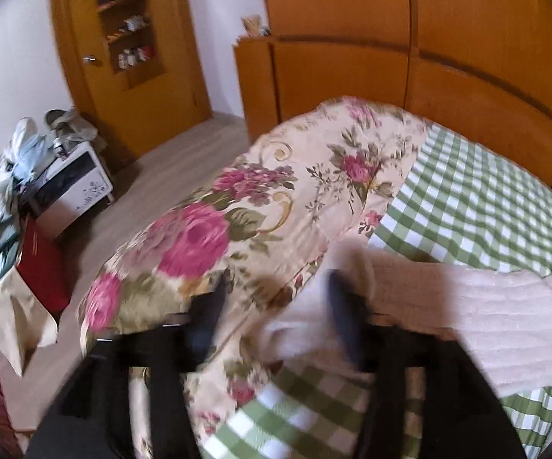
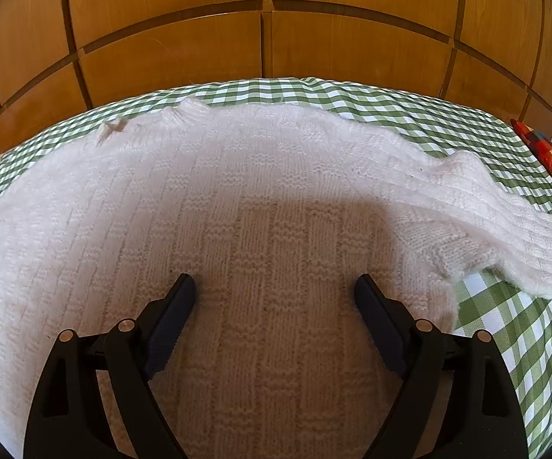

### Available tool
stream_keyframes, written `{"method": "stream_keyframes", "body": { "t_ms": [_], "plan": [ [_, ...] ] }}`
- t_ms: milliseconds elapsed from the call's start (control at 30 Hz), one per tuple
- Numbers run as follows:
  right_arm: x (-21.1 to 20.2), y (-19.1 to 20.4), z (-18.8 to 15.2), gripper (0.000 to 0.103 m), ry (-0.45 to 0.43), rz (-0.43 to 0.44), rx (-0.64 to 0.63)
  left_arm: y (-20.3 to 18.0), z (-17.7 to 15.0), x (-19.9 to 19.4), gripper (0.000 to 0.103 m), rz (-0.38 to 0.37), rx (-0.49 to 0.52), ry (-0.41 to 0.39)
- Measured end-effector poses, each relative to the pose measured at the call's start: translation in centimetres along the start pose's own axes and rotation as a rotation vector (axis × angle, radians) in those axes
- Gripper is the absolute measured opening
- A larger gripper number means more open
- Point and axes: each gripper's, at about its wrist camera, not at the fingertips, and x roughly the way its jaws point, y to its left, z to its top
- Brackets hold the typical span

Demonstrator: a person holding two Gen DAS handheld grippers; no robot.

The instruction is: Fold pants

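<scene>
White knit fills the right wrist view — the pants [image 2: 260, 206] lie spread flat across the green-and-white checked sheet [image 2: 505, 329], ribbed texture running toward the wooden panelling [image 2: 260, 38] behind the bed. One end of the garment flops out to the right, its edge lifted off the sheet. The right gripper [image 2: 274, 287] hangs just over the middle of the knit with its jaws spread wide, nothing between them, their shadow falling on the fabric ahead.

Over in the left wrist view everything is smeared with motion blur. The left gripper [image 1: 279, 290] sits at the near end of the pants [image 1: 467, 306], jaws apart; pale fabric bunches around the right-hand finger [image 1: 342, 317], but whether it is actually pinched I cannot tell. Beside it a floral quilt [image 1: 237, 210] is heaped on the checked sheet [image 1: 486, 199].

Containers now — a shelf niche [image 1: 132, 19] set into the wooden cabinet holds small items on several levels, too blurred to name. On the floor a white box-like unit [image 1: 77, 183] carries a pile of bags and clothing [image 1: 35, 145] on top.
</scene>
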Motion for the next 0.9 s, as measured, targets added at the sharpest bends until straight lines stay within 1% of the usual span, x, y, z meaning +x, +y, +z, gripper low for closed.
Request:
{"method": "stream_keyframes", "body": {
  "t_ms": [100, 133, 233, 267, 333, 433, 500, 567, 600, 667, 733, 800, 867, 900],
  "plan": [
    [0.0, 0.0, 0.0, 0.085, 0.001, 0.000, 0.001, -1.3, -2.0, -3.2, 0.071, -0.071, -0.009, -0.085],
    [0.0, 0.0, 0.0, 0.086, 0.005, 0.001, -0.001, -1.9, -2.5, -4.1, 0.076, -0.096, -0.002, -0.101],
    [0.1, 0.0, 0.3, 0.088, 0.040, 0.006, -0.015, -5.3, -4.9, -7.4, 0.083, -0.257, 0.067, -0.132],
    [-0.2, -0.2, 0.4, 0.088, 0.057, 0.018, -0.020, -6.1, -5.6, -8.1, 0.086, -0.293, 0.086, -0.129],
    [-0.8, -0.6, 0.3, 0.088, 0.090, 0.039, -0.049, -8.4, -7.4, -9.5, 0.086, -0.395, 0.144, -0.107],
    [-2.3, -2.0, -0.5, 0.088, 0.097, 0.020, -0.101, -11.6, -10.7, -11.1, 0.087, -0.520, 0.215, -0.049],
    [-3.3, -3.2, -1.3, 0.088, 0.088, 0.011, -0.125, -13.4, -12.7, -11.5, 0.087, -0.570, 0.250, -0.018],
    [-4.1, -5.0, -2.4, 0.088, 0.085, -0.044, -0.143, -14.7, -14.1, -11.8, 0.087, -0.593, 0.273, 0.011],
    [-4.4, -6.0, -2.9, 0.089, 0.086, -0.055, -0.140, -15.3, -14.9, -12.0, 0.087, -0.603, 0.278, 0.026],
    [-5.3, -8.5, -3.8, 0.089, 0.096, -0.059, -0.086, -16.1, -16.2, -12.1, 0.088, -0.615, 0.277, 0.059],
    [-6.8, -10.9, -4.6, 0.089, 0.087, -0.018, 0.005, -16.1, -16.9, -12.4, 0.091, -0.618, 0.267, 0.067],
    [-9.0, -12.6, -5.5, 0.089, 0.070, 0.056, 0.095, -15.7, -17.3, -12.5, 0.092, -0.621, 0.263, 0.061],
    [-10.7, -13.0, -6.4, 0.089, 0.057, 0.124, 0.147, -15.5, -18.2, -13.3, 0.092, -0.617, 0.280, 0.050],
    [-11.5, -12.8, -6.9, 0.085, 0.053, 0.163, 0.160, -15.5, -18.6, -13.7, 0.093, -0.613, 0.286, 0.045]
  ]
}}
